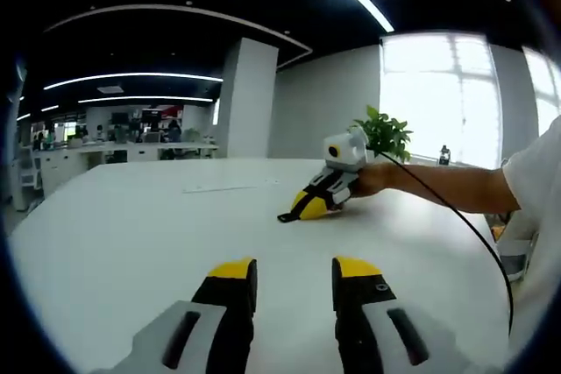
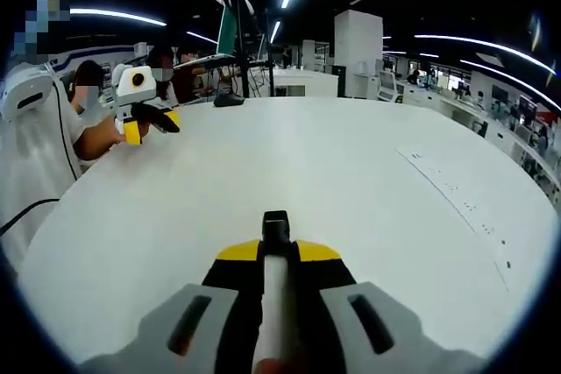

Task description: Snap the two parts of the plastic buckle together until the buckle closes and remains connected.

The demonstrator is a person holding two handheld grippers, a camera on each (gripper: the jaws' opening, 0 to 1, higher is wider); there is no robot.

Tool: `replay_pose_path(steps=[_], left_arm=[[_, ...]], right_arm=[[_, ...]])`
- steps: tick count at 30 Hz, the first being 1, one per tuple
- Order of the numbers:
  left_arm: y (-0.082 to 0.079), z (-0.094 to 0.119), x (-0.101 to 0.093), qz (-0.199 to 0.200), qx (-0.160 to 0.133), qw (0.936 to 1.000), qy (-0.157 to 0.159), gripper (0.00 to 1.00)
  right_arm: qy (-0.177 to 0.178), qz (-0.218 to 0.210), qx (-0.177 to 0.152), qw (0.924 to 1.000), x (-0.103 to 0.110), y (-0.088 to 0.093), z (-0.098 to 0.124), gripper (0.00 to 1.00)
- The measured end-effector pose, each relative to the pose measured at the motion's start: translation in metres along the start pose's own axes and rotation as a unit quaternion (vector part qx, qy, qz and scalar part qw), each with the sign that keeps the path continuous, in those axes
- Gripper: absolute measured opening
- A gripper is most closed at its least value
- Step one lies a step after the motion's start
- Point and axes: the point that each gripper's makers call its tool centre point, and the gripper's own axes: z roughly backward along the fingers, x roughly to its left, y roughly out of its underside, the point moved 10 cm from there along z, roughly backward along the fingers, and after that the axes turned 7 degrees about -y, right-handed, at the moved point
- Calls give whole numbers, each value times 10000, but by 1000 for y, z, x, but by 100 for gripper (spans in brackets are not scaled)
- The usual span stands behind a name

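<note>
In the right gripper view my right gripper (image 2: pixel 276 251) is shut on a black buckle part (image 2: pixel 275 225), which sticks out past the yellow tips, with a white strap (image 2: pixel 274 304) running back between the jaws. The left gripper view shows that same right gripper (image 1: pixel 308 206) low over the white table (image 1: pixel 131 234), the black buckle part (image 1: pixel 287 215) poking out at its tip. My left gripper (image 1: pixel 294 273) stands open above the table with nothing between its jaws. From the right gripper view the left gripper (image 2: pixel 151 122) sits far off at the table's left edge, held by a hand.
A potted green plant (image 1: pixel 384 133) stands behind the right gripper. A black cable (image 1: pixel 473 229) trails from it over the table's edge. Faint printed marks (image 2: pixel 456 190) lie on the table. A person's forearm (image 1: pixel 447 186) reaches in; desks and a column stand behind.
</note>
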Motion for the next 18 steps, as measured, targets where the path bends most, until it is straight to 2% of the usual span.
replay_pose_path(steps=[8,18], left_arm=[[1,-2,-1,25,34,10000,42,36],[3,-2,-3,22,64,9999,100,35]], right_arm=[[42,50,-43,10000,8,-1,-3,12],[37,36,-61,10000,4,-1,-4,12]])
